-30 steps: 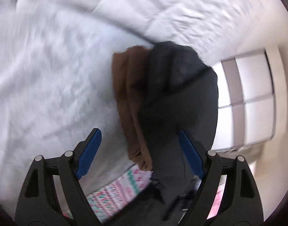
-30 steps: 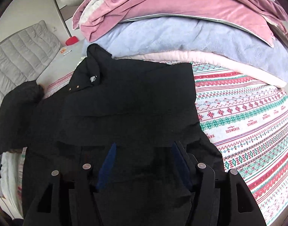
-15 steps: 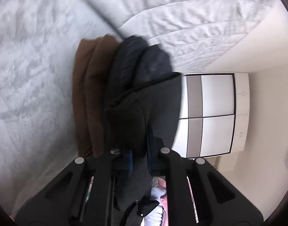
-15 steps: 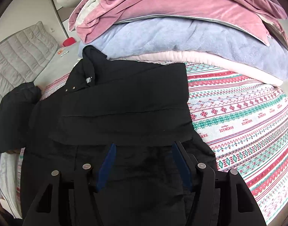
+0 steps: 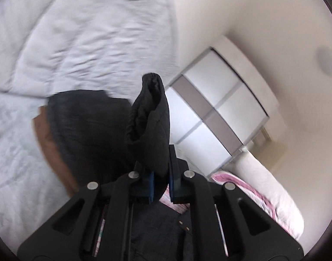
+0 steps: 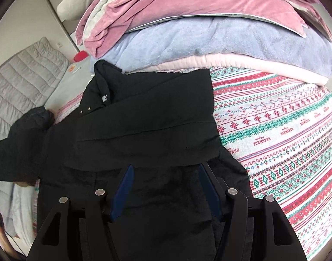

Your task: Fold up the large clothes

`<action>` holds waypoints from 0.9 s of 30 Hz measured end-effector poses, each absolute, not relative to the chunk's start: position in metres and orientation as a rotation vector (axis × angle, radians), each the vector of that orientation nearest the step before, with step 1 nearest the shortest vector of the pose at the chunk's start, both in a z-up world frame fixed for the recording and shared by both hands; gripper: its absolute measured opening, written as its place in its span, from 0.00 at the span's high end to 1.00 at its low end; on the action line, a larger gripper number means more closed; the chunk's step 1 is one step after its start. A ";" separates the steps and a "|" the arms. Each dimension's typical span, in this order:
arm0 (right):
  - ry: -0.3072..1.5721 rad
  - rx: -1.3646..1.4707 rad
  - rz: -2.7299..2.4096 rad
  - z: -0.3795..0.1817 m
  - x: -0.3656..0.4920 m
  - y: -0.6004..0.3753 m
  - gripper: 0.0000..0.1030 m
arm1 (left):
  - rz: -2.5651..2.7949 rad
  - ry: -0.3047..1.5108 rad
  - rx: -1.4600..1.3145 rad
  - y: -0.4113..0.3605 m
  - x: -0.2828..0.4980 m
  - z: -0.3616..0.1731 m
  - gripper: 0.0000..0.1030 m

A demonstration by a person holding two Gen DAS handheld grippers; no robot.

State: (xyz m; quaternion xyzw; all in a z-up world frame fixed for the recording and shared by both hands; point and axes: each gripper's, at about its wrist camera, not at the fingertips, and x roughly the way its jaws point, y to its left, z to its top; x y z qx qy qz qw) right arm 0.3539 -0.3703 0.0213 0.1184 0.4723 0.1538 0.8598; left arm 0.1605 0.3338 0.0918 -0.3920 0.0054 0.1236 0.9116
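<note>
From the left wrist, the left gripper (image 5: 160,179) is clamped on the black padded coat's cuffed sleeve (image 5: 149,121), lifted before a white wardrobe (image 5: 218,117). Only the right wrist shows the black padded coat (image 6: 144,130) spread on a striped patterned bedspread (image 6: 285,141) — the right gripper (image 6: 166,187) stands open over its folded edge.

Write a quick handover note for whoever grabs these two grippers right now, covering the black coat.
Left gripper: shut on the cuff end of the black padded coat's sleeve, raised off the bed.
Right gripper: open, over the black padded coat, gripping nothing.
Coat lies spread on the patterned red-and-green bedspread, its top part already folded across the body, below the stacked pink and blue blankets.
Left to do: lay the held sleeve across the body, then fold the rest.
</note>
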 end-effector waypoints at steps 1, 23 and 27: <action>0.991 0.267 0.320 0.022 0.355 -0.375 0.39 | 0.225 0.015 -0.783 0.321 0.164 0.097 0.89; 1.016 0.432 0.288 0.017 0.357 -0.436 0.39 | -0.020 0.802 -0.387 -0.032 0.368 -0.066 0.78; 1.007 0.449 0.289 0.020 0.355 -0.446 0.39 | -0.077 0.788 -0.361 -0.043 0.359 -0.066 0.51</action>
